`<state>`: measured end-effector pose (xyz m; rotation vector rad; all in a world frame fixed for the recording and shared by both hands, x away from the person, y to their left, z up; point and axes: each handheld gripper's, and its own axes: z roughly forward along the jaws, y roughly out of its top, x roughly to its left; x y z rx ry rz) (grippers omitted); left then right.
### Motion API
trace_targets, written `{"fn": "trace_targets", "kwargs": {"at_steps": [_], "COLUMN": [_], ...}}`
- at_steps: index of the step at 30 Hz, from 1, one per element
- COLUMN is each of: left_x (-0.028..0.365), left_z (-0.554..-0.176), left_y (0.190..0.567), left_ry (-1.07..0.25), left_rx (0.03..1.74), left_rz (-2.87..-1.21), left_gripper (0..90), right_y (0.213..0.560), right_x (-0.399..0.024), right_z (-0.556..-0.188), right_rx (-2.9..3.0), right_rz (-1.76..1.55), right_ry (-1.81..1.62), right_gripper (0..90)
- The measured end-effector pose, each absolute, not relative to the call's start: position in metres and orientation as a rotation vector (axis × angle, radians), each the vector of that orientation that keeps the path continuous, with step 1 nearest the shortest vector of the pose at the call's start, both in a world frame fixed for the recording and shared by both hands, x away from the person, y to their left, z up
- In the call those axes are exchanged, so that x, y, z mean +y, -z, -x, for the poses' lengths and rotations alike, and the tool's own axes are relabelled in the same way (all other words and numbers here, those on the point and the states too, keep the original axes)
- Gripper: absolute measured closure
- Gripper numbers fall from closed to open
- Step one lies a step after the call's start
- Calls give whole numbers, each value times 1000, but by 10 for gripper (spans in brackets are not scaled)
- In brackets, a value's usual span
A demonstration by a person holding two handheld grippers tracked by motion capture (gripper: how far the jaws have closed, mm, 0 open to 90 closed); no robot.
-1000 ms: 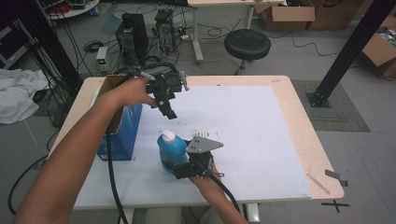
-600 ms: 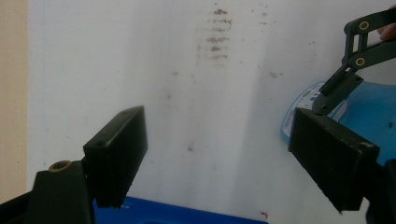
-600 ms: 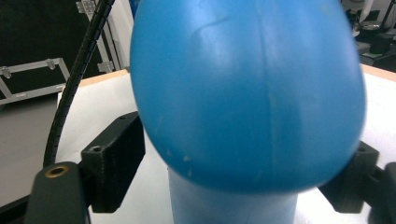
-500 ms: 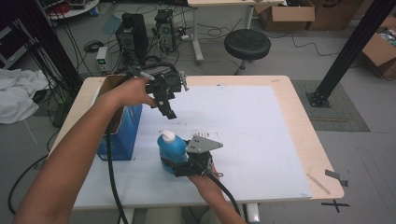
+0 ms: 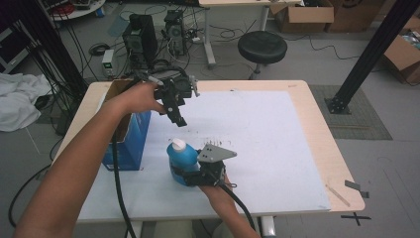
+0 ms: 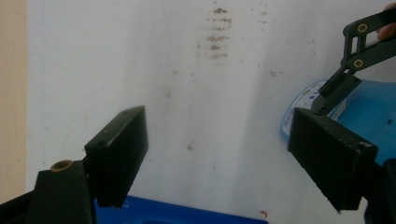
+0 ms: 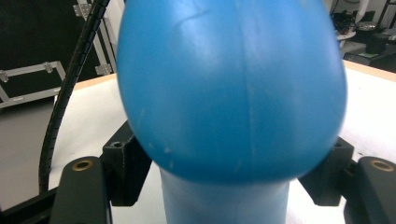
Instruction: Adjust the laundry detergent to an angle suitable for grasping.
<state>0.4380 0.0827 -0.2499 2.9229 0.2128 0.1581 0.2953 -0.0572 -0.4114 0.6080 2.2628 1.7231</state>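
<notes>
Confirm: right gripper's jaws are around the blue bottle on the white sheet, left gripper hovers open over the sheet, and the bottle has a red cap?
Not quite: the cap is white, as the high view shows. The rest holds: the right gripper has just been closing its jaws around the blue bottle on the white sheet, and the left gripper hovers open over the sheet.

Right jaws close in on the bottle

The right gripper [image 5: 184,174] has just been closing its jaws, and they now stand against either side of the blue bottle [image 5: 181,154], which sits between them on the surface.
</notes>
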Motion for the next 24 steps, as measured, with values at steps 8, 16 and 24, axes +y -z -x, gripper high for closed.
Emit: {"fn": "trace_targets", "kwargs": {"at_steps": [8, 16, 24], "left_x": [82, 83, 84], "left_z": [-438, -438, -438], "left_y": [250, 251, 252], "left_ry": [-155, -152, -150], "left_rx": [211, 209, 215], "left_rz": [-2923, -2926, -2925], "left_gripper": [210, 212, 213], "right_y": [411, 412, 411], "right_x": [-58, -59, -58], "right_z": [-295, -295, -295], "right_rx": [2254, 2255, 2262], "right_rz": [-605, -585, -562], "right_ry": [-1717, -1713, -1717], "right_gripper": [328, 370, 418]}}
